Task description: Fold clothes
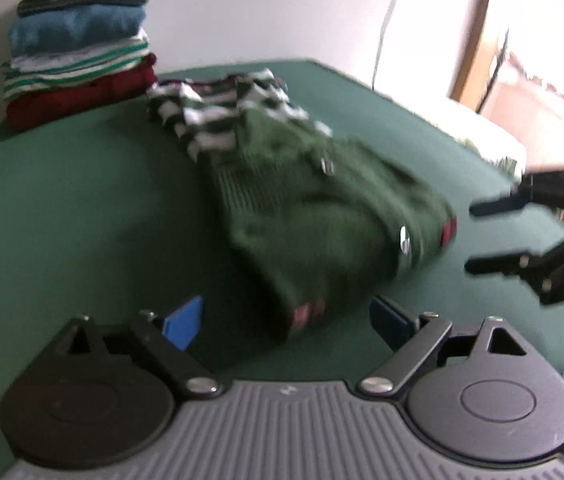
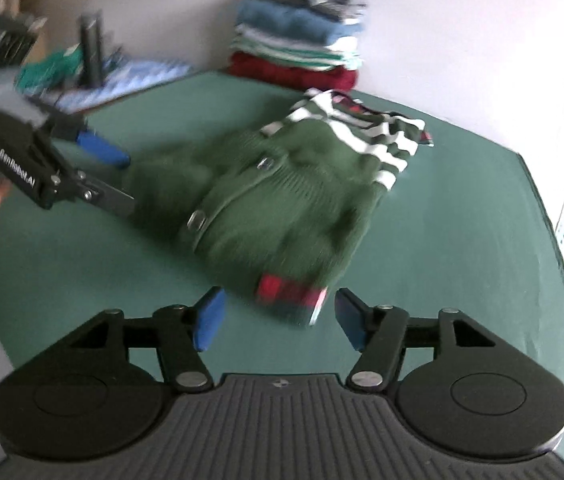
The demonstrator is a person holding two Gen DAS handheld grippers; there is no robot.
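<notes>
Both claws [image 1: 288, 322] [image 2: 277, 316] apart over green-clothed table [image 1: 81, 208], white wall [image 1: 241, 8] behind.

A dark green cloth [image 1: 61, 220] covers the table beneath and ahead of the left tongs [image 1: 286, 320]. Beyond its far edge stands a white wall [image 1: 261, 8]. Ahead and to the right of these tongs, 1 thin cable [image 1: 386, 28] runs down the wall beside a wooden frame [image 1: 478, 28]. Far ahead and to the left of the right tongs [image 2: 277, 316], 1 dark upright object [image 2: 91, 48], too blurred to name, stands on a pale blue patterned surface [image 2: 133, 76] off the table's edge.
</notes>
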